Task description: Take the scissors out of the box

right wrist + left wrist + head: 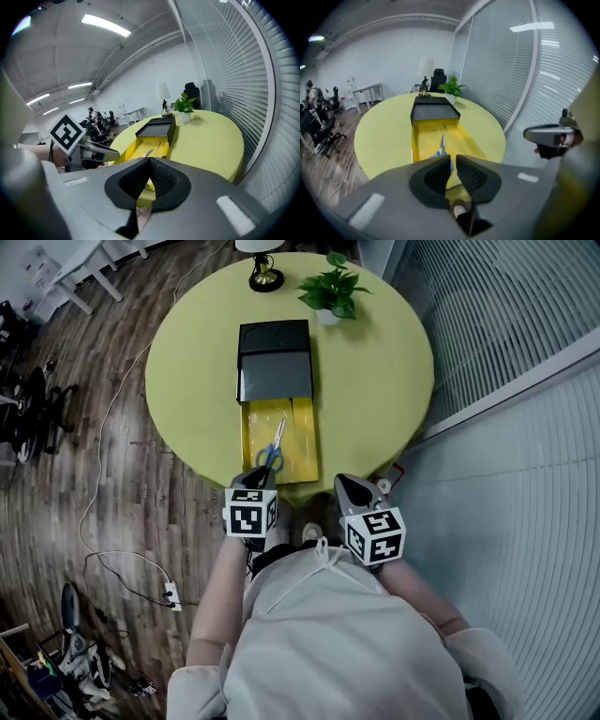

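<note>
An open box lies on the round yellow-green table [375, 381]: a black lid [274, 360] at the far end and a yellow tray [300, 442] toward me. Blue-handled scissors [272, 454] lie in the tray, blades pointing away. My left gripper [255, 474] hovers at the table's near edge just short of the scissor handles; its jaws stand a narrow gap apart with nothing between them. In the left gripper view the scissors [442, 143] lie just beyond my left gripper [453, 159]. My right gripper [349, 482] is off the table's near edge, shut and empty, right of the tray [136, 145].
A potted plant [333, 292] and a lamp base [265, 276] stand at the table's far side. A slatted glass wall [506, 352] runs along the right. A cable and power strip [169, 594] lie on the wooden floor at the left.
</note>
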A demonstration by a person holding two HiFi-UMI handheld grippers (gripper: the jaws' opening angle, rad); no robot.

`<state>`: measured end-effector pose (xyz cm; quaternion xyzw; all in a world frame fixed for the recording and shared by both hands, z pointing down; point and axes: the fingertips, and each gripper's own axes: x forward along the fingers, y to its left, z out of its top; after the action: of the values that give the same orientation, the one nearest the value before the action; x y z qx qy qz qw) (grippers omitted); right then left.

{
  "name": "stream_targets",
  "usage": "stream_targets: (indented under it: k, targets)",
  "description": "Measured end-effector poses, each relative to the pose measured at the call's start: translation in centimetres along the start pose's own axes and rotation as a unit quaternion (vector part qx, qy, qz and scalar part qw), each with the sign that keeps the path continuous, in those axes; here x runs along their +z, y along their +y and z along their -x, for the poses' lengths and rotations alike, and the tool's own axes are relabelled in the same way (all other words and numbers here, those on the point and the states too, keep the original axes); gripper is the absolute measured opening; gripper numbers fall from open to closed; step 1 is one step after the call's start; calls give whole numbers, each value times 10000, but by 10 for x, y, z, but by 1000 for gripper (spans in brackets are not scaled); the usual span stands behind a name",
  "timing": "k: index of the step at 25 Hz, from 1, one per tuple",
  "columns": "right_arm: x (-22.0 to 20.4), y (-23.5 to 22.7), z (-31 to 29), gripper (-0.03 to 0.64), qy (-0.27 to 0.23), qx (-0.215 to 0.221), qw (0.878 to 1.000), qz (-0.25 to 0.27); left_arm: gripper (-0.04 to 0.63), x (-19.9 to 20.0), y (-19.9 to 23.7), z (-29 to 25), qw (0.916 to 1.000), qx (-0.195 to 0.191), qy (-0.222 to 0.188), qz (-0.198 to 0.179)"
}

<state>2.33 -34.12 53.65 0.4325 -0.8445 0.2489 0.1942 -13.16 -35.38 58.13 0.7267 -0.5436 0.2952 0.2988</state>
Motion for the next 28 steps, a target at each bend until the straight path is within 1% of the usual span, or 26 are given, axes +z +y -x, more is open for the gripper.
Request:
stream_targets:
  k: [2, 6, 11, 12, 13, 15, 22, 26, 28]
  targets:
    - [2, -7, -4, -2, 20, -23, 10000, -68, 69, 0, 2, -18, 9994, -49, 331, -63]
    - [5, -20, -17, -2, 35, -38, 9999, -111, 89, -4, 10, -51, 9962, 8, 846, -212]
    - [8, -28, -27, -2, 108, -59, 9999, -108, 124, -22, 21, -76, 9882, 110, 1467, -413]
    - [8, -29, -28, -2, 124, -62, 9998, -110, 127, -25, 23, -79, 9865, 137, 1576, -426]
    - [8, -31, -30, -2, 135, -67, 9998, -116, 114, -26, 24, -81, 9845, 149, 1692, -441]
    - [8, -34, -33, -2, 148, -76, 9998, -140, 123, -27, 24, -85, 9804, 142, 1900, -503]
    - [3, -35, -33, -2, 239, -31, 9995, -189, 124, -37, 27, -95, 9657, 381, 2485, -652]
    - [-4, -36, -29, -2, 276, -35, 9994, -224, 129, -36, 30, -100, 9597, 580, 2576, -966]
    - [-7, -38, -26, -2, 301, -67, 9992, -259, 123, -35, 29, -102, 9571, 586, 2637, -1047]
